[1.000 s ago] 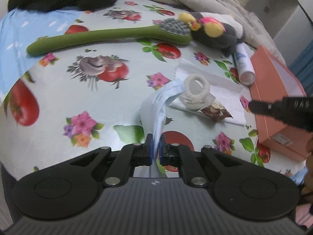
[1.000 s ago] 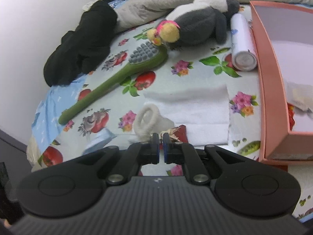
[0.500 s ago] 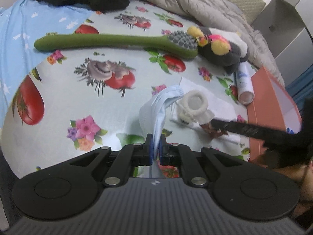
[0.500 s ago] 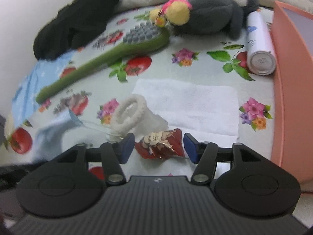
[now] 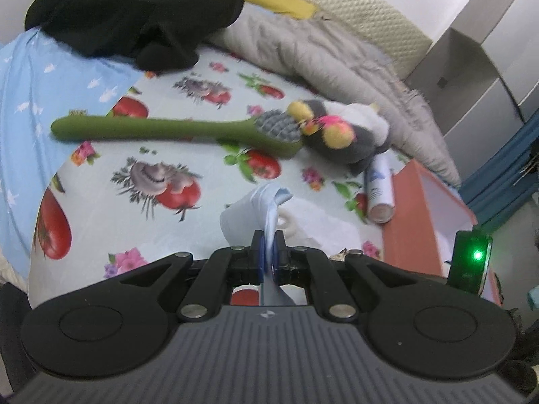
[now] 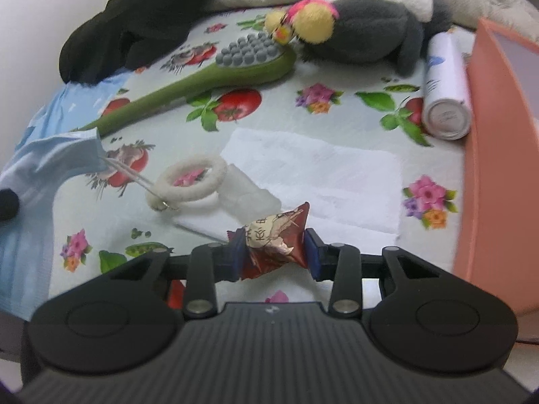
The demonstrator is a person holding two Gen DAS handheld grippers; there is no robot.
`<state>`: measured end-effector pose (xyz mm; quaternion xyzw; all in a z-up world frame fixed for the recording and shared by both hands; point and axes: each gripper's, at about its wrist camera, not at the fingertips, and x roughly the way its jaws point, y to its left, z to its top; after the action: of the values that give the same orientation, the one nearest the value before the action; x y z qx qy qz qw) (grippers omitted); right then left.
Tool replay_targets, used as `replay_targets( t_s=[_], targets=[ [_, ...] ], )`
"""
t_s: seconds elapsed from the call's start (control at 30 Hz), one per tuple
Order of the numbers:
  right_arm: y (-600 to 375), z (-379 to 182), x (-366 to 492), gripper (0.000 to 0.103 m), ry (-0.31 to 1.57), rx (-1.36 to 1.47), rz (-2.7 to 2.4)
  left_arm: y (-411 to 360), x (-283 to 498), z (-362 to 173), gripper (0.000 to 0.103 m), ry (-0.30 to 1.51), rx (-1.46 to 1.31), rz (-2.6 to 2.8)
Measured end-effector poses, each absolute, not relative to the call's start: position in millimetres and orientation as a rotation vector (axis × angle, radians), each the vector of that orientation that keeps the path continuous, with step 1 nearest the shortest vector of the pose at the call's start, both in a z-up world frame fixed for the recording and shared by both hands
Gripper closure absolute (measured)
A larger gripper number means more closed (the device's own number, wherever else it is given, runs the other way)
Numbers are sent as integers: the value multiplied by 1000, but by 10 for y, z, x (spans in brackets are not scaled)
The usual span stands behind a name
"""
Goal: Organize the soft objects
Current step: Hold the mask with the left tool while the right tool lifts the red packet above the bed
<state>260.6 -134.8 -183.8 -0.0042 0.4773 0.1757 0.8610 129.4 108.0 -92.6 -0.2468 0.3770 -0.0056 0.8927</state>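
While the left tongs [image 5: 268, 252] are clamped tight on a pale blue face mask [image 5: 269, 215], the mask is seen lifted off the flowered cloth [image 5: 101, 175] of the bed, its body hanging from the pads. From the right wrist view, the mask's ear loop [image 6: 131, 175] is drawn taut toward a white fuzzy ring [image 6: 188, 181] lying at the near edge of a white towel [image 6: 320, 171]; whether the loop is caught on the ring cannot be told. The right tongs [image 6: 274, 252] are closing on a crumpled red and gold snack wrapper [image 6: 274, 239], which sits between the two blue pads and is touched by both. A green long-handled brush [image 6: 202, 80] is laid across the cloth, its grey bristled head just beside a grey plush toy [image 6: 367, 30]. A white spray can [image 6: 444, 91] lies beside the wall of an orange box [image 6: 488, 168]. A black garment [image 5: 134, 17] and a grey quilt [image 5: 320, 54] are heaped at the far side.
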Motion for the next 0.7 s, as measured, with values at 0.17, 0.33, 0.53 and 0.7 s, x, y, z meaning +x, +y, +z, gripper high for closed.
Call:
replay_targets(
  t_s=[0.17, 0.33, 0.53, 0.7],
  targets=[
    [-1443, -1699, 2487, 63, 974, 11, 351, 1045, 1195, -708, 98, 717, -536, -53],
    [-1524, -1630, 2337, 63, 965, 31, 340, 1015, 1145, -481, 98, 655, -510, -70],
    [-1613, -1548, 2216, 63, 950, 44, 323, 944, 1108, -255, 98, 594, -496, -99],
    [-1690, -1503, 2128, 63, 933, 51, 323, 838, 1262, -598, 98, 716, -448, -88]
  ],
)
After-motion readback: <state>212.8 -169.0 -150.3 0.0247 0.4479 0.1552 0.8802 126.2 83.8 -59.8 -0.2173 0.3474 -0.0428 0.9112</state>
